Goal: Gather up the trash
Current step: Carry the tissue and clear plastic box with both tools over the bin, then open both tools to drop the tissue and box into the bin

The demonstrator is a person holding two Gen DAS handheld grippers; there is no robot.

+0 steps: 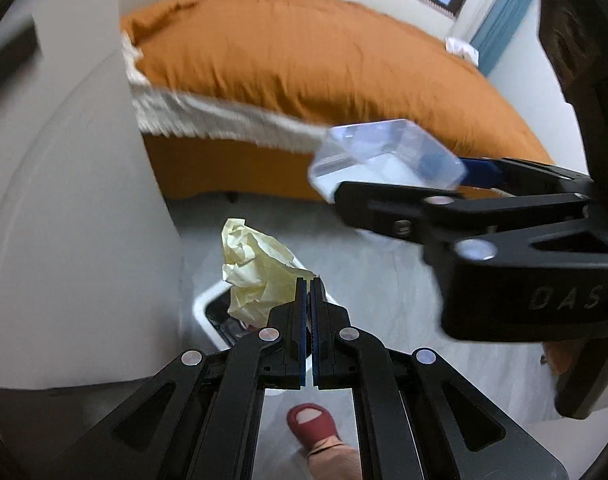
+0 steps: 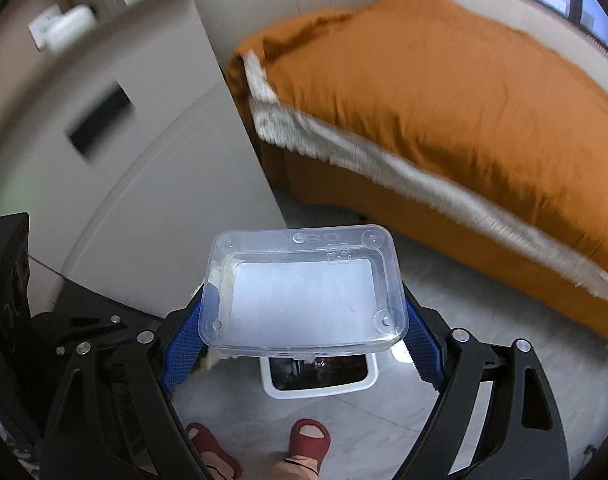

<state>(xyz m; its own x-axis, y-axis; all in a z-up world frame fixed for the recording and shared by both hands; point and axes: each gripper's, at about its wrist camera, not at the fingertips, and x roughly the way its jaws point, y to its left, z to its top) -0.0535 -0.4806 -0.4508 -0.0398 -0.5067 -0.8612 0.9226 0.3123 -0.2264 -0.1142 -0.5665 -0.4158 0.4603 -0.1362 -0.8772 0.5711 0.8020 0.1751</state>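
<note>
My left gripper (image 1: 308, 282) is shut on a crumpled pale yellow paper (image 1: 259, 268), pinched at its right edge. The paper hangs over a white trash bin (image 1: 201, 308) with a dark inside, standing on the floor. My right gripper (image 2: 304, 308) is shut on a clear plastic container (image 2: 304, 292), with a blue pad pressed on each side. That container sits above the bin (image 2: 271, 384) in the right wrist view. In the left wrist view, the right gripper (image 1: 404, 180) reaches in from the right with the container (image 1: 384, 156), higher than the paper.
A bed with an orange cover (image 1: 324, 60) and a white fringe runs behind the bin. A pale cabinet (image 2: 143, 160) stands close on the left. The person's feet in red slippers (image 2: 310, 436) stand on the grey tiled floor just before the bin.
</note>
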